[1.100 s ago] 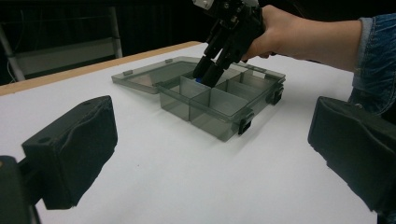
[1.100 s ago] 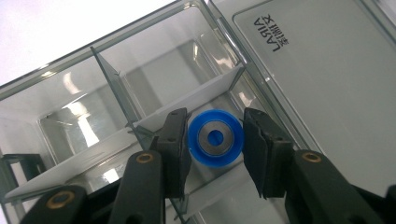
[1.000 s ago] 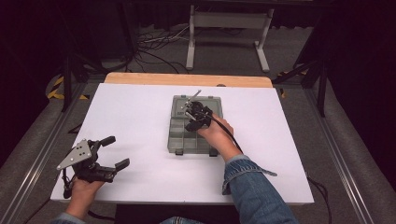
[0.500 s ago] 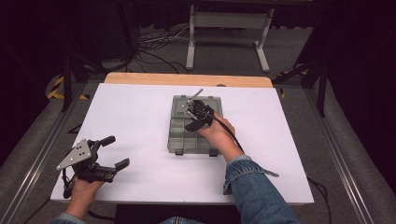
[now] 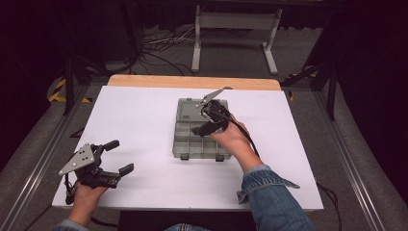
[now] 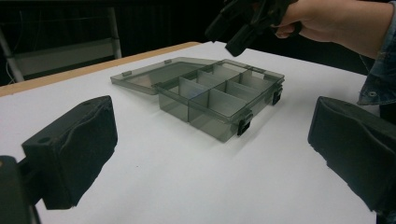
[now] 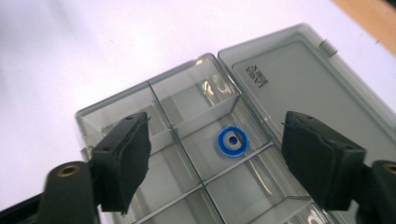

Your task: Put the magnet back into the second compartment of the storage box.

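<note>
A smoky clear compartment box (image 5: pixel 185 144) lies mid-table, its lid (image 5: pixel 190 108) folded flat toward the far side. A blue ring (image 7: pixel 232 141) rests in one middle compartment, next to the lid hinge. My right gripper (image 5: pixel 207 121) hovers just above the box, open, and its jaws straddle the ring's compartment (image 7: pixel 217 123) with nothing between them. My left gripper (image 5: pixel 122 155) is held at the front left of the table, open and empty, and points at the box (image 6: pixel 210 100) from a distance. The right gripper (image 6: pixel 247 21) hangs over the box's far side in the left gripper view.
The white tabletop (image 5: pixel 144 120) ends in a wooden strip (image 5: pixel 192 82) at the far edge. A metal stand (image 5: pixel 235 29) and cables lie on the floor beyond. A denim sleeve (image 5: pixel 269 192) crosses the front right.
The right gripper has barely shifted above the box. The left gripper has stayed where it was.
</note>
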